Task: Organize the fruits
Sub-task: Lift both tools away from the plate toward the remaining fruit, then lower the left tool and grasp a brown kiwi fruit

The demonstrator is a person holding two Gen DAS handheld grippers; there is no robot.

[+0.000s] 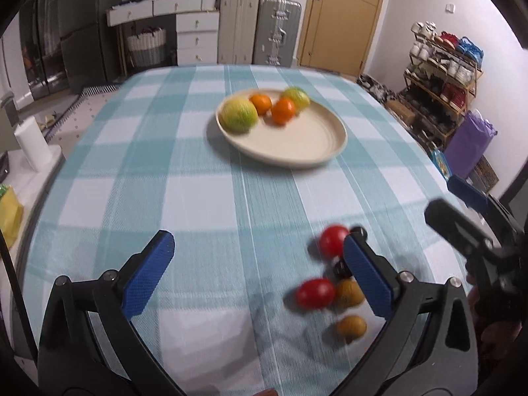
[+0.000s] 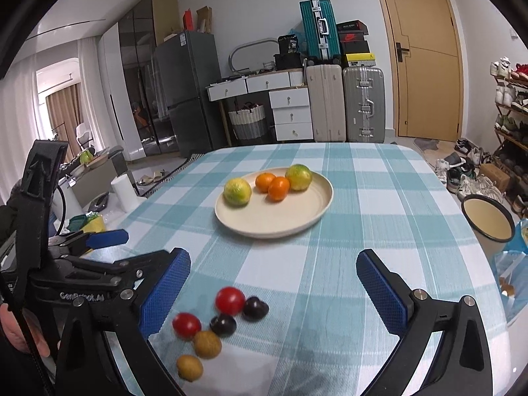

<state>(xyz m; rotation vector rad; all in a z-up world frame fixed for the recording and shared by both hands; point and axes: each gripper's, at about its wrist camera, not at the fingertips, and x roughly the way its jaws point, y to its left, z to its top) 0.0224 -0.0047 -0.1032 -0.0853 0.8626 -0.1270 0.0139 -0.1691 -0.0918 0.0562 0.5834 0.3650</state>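
Note:
A cream plate (image 1: 297, 145) (image 2: 280, 221) at mid-table holds two green-yellow citrus (image 1: 238, 115) (image 2: 237, 191) and two oranges (image 1: 283, 110) (image 2: 278, 188). Small fruits lie loose on the checked cloth nearer me: two red tomatoes (image 1: 315, 293) (image 2: 230, 300), two dark plums (image 2: 254, 308) and two brown longans (image 1: 351, 327) (image 2: 207, 344). My left gripper (image 1: 260, 264) is open above the cloth, with the loose fruits by its right finger. My right gripper (image 2: 274, 283) is open too, the loose fruits lying just inside its left finger. Neither holds anything.
A cream enamel bowl (image 2: 488, 224) sits at the table's right edge, with a clear plastic bag (image 2: 508, 274) near it. A paper towel roll (image 1: 31, 145) stands off the left side. Suitcases, drawers and a shoe rack line the room behind.

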